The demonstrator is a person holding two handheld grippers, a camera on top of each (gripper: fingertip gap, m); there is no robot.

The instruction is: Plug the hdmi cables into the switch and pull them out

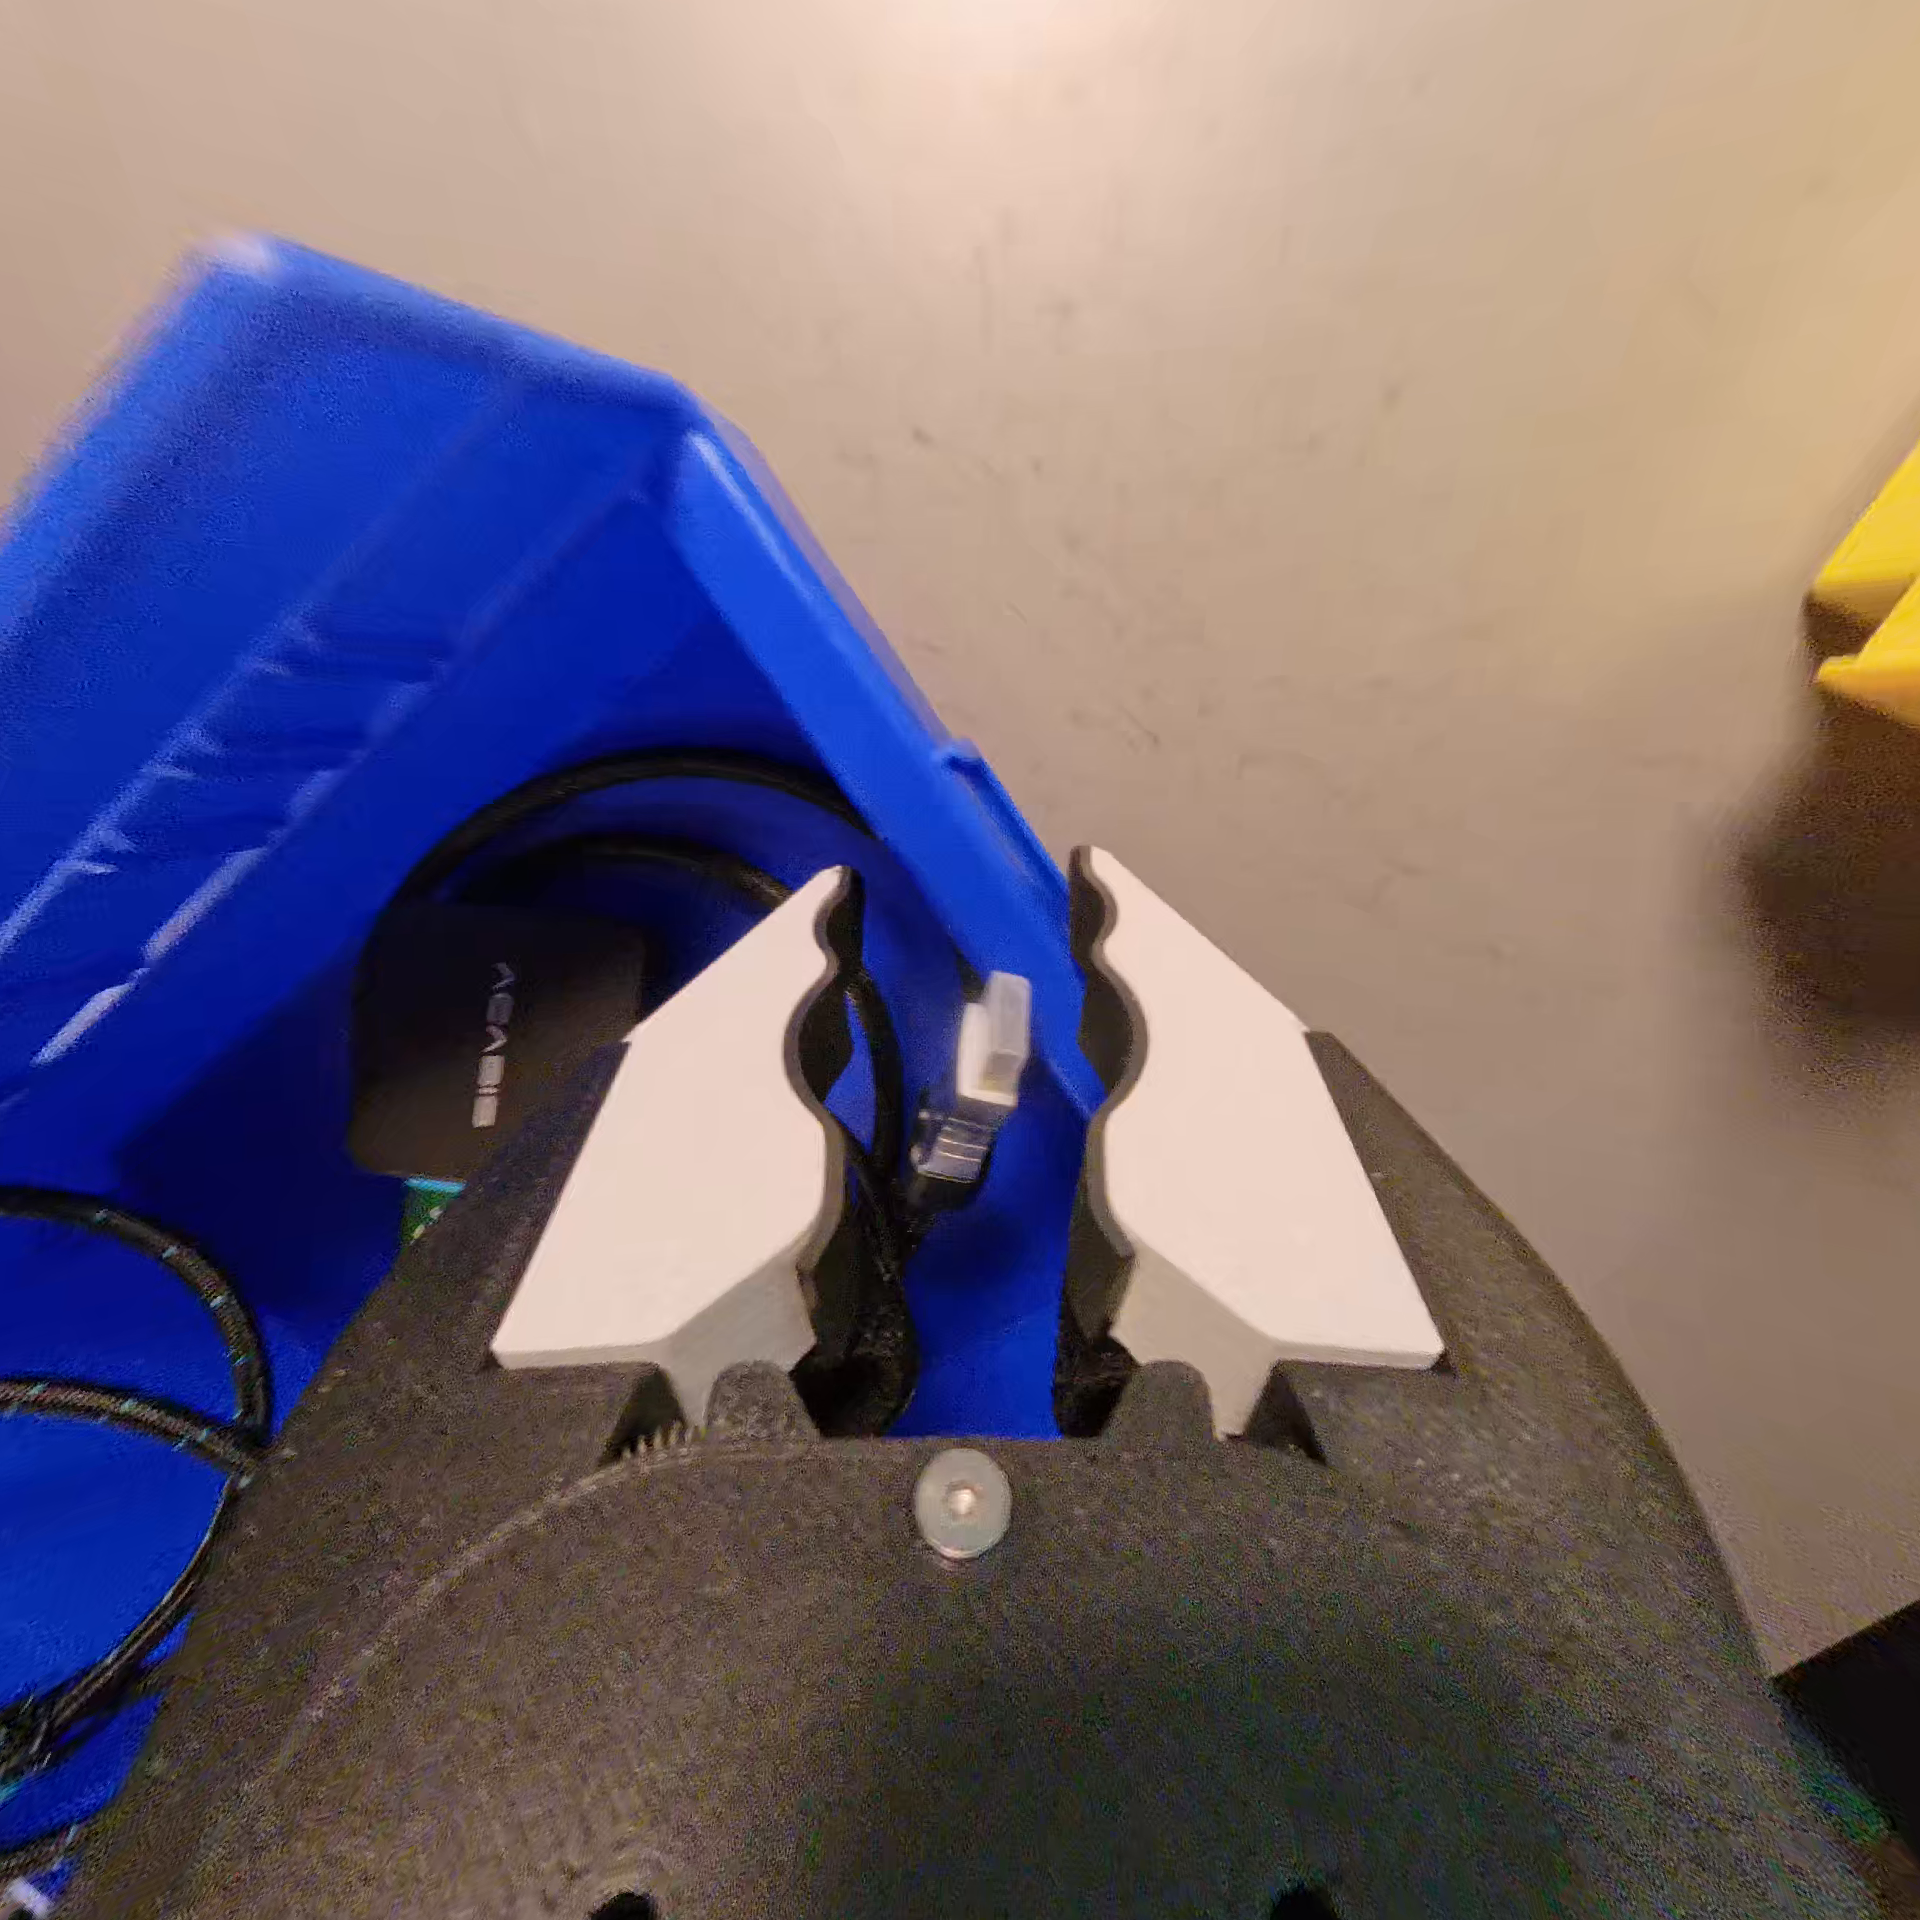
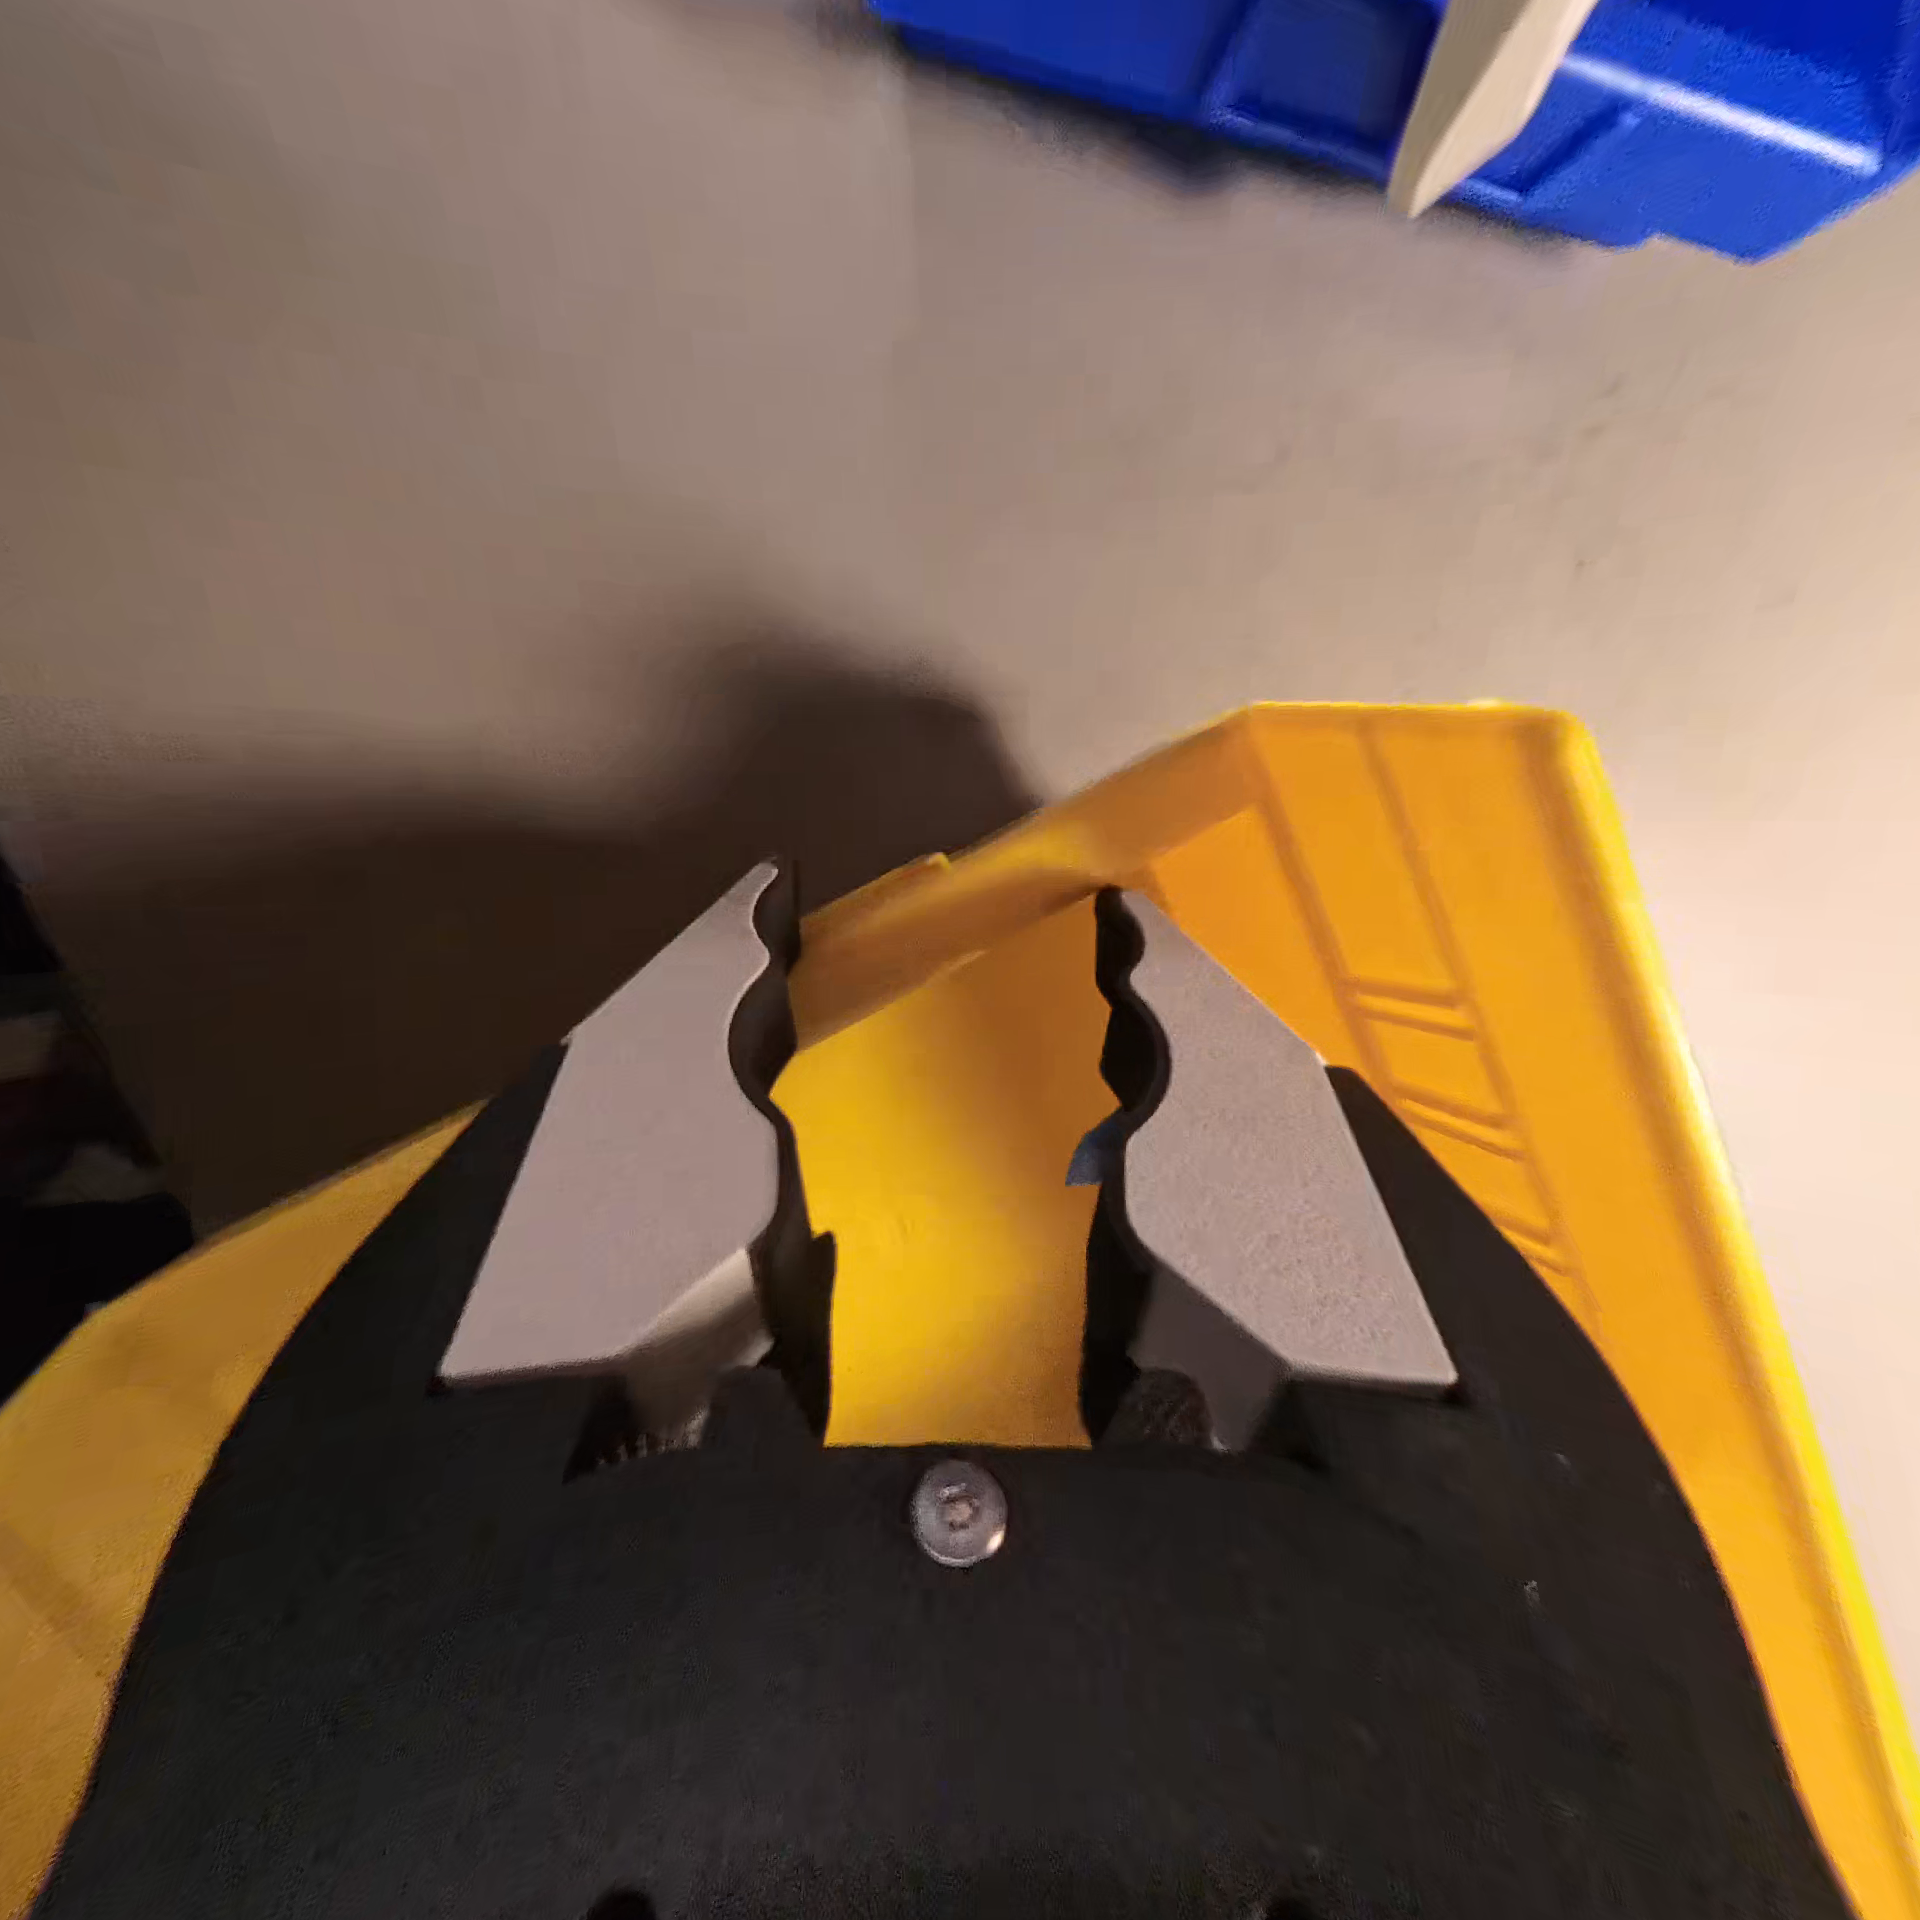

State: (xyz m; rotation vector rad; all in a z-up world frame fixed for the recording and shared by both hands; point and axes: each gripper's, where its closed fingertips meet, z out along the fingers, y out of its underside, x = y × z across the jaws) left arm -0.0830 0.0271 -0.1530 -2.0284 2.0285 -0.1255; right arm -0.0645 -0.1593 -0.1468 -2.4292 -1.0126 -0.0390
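The left gripper (image 1: 961, 883) hangs open over the blue plastic bin (image 1: 343, 644), where the black cable's silver-tipped plug (image 1: 982, 1070) and the flat black switch box (image 1: 488, 1029) lie. It should close squarely on the plug body, not the cord. The right gripper (image 2: 945, 894) gapes empty over the yellow plastic bin (image 2: 1455, 935).

Left tool (image 1: 961, 883) is sitting with its two pale fingers (image 1: 707, 1122) spread apart, nothing pinched between them, tips pointing forward and down. Right tool (image 2: 940, 883) is doing the same: fingers (image 2: 644, 1132) gaping wide, not clamping anything. The left tool's finger tip is poking in ahead of the right tool, off to its right.
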